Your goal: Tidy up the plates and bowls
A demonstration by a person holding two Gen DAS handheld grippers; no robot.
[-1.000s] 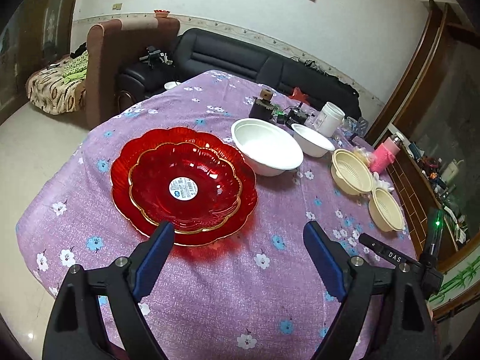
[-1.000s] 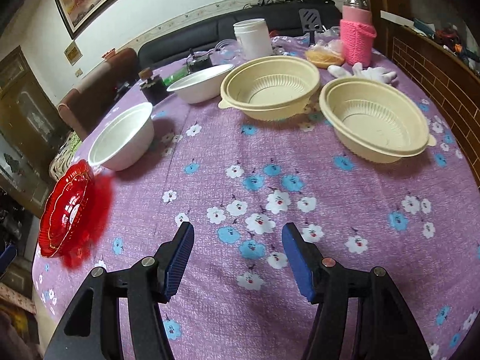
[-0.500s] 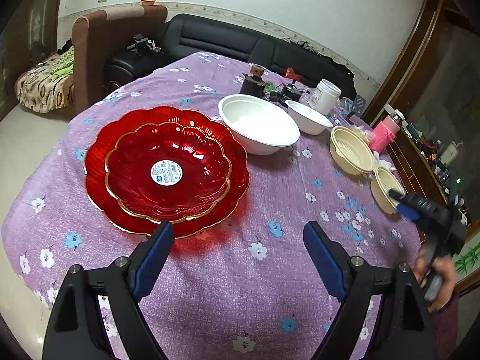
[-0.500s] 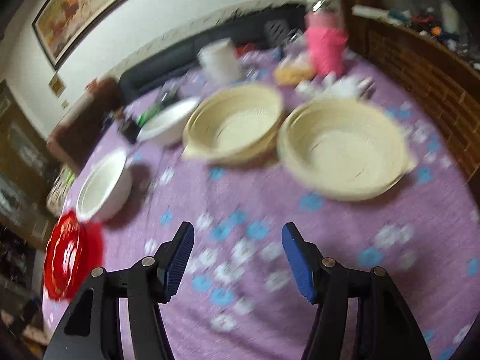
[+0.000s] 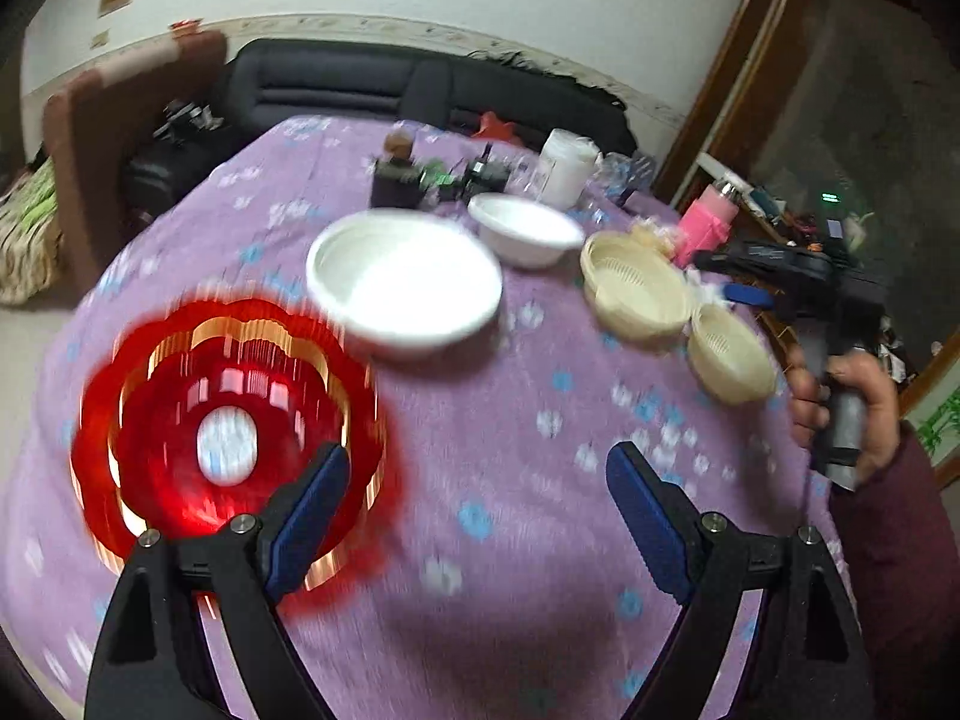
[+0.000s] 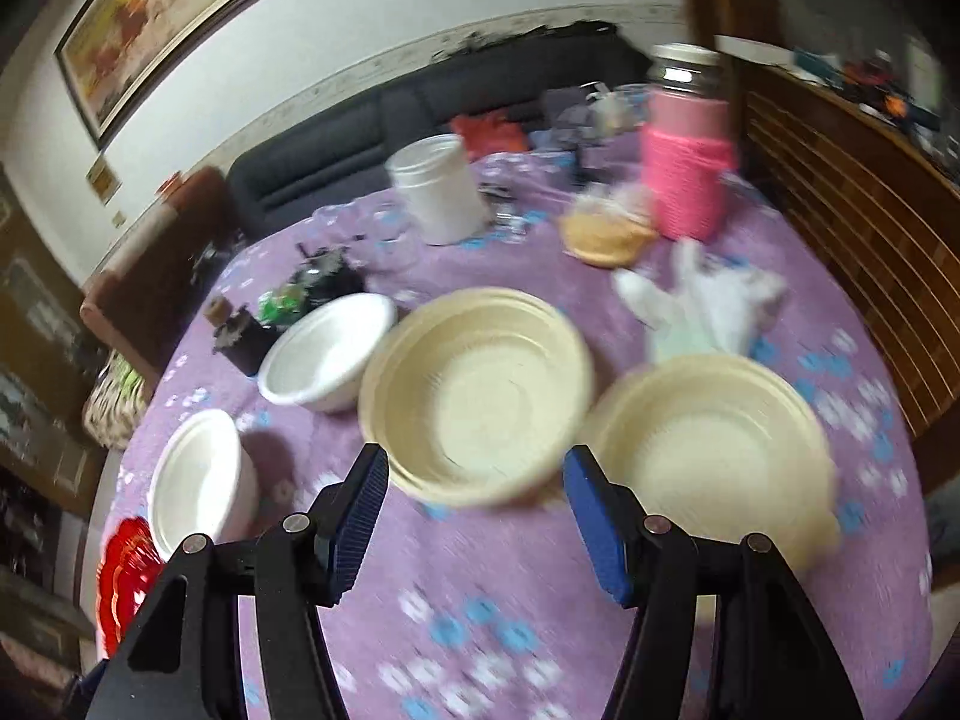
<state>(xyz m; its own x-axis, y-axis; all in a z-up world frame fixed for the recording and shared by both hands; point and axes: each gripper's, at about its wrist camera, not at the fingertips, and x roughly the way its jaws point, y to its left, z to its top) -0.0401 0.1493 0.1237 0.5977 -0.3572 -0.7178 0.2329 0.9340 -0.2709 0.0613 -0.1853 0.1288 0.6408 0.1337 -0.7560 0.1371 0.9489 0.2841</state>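
left hand-held gripper (image 5: 474, 501) apart — empty | right hand-held gripper (image 6: 474, 507) apart — empty | white gloves (image 6: 702, 312) clear only in right view

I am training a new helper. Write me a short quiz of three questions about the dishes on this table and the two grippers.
1. True or false: the right gripper is shut on a cream bowl.
2. How many white bowls stand on the purple tablecloth?
3. Which dishes are stacked? A) the red plates B) the cream bowls C) the white bowls

Key
1. False: its jaws are open and empty above the left cream bowl.
2. Two: the large white bowl and the small white bowl.
3. A
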